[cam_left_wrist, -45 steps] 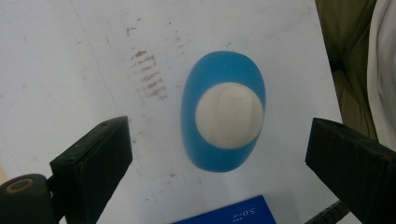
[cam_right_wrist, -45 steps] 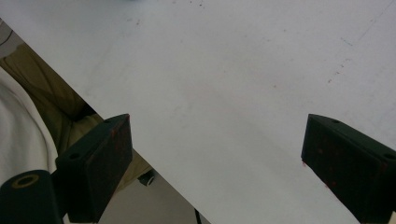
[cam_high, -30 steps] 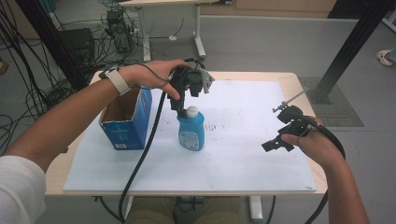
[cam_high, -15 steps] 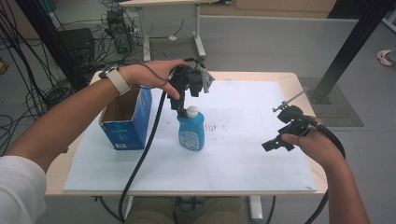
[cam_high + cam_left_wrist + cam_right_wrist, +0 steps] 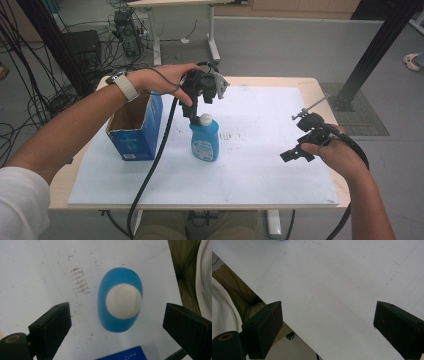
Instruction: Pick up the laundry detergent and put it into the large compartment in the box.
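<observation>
White sheet (image 5: 260, 165) covers most of the counter (image 5: 327, 92), with pale wood showing along the far edge and right edge.

Right gripper (image 5: 305, 145), high view: held in the person's right hand (image 5: 337, 157) over the right part of the sheet, close to the near right corner, clear of the surface. Right gripper view: jaws spread wide, nothing between them, bare sheet below, and the near edge of the counter running diagonally.

Blue bottle (image 5: 204, 141) with white cap (image 5: 205, 119): upright on the sheet, left of centre, nearer the left edge than the right. Faint reddish scuffs on the sheet just beside it in the left gripper view.

Blue cardboard box (image 5: 135, 127): open-topped, just beside the bottle to its left, at the left edge of the sheet, not touching the bottle.

Left gripper (image 5: 197, 107), high view: held in the left hand (image 5: 165, 80) directly above the bottle, pointing down, cable (image 5: 150, 180) trailing toward the near edge. Left gripper view: jaws wide apart, cap (image 5: 123, 301) and bottle (image 5: 120, 322) seen from above between them, neither jaw touching.
</observation>
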The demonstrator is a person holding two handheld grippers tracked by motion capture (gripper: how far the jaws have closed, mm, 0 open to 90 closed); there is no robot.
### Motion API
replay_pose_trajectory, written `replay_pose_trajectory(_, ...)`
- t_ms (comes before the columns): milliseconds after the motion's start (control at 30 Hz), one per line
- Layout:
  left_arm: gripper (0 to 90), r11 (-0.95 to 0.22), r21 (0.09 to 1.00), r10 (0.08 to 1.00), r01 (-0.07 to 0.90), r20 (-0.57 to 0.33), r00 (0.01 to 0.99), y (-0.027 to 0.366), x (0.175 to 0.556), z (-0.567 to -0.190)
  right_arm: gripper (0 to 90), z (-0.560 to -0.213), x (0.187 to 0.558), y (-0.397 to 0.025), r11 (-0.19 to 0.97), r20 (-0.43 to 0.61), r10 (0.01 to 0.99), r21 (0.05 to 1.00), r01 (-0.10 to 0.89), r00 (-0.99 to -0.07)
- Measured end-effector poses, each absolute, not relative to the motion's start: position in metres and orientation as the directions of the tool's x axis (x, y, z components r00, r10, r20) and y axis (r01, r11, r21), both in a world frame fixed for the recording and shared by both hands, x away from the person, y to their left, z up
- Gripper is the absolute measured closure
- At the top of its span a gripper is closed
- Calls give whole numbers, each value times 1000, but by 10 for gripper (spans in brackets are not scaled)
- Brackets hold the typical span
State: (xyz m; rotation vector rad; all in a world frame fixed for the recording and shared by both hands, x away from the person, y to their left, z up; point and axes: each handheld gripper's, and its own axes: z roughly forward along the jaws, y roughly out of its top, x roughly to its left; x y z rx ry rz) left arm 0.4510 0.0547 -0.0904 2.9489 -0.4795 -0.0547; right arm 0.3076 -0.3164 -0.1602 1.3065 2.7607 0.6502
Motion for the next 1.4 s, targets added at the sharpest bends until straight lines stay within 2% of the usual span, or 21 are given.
replay_pose_trajectory(1400,83,-937,154,-317,-313,0,948,53,448,-92,88,-161,306,-319,560,156,747,377,738,-646)
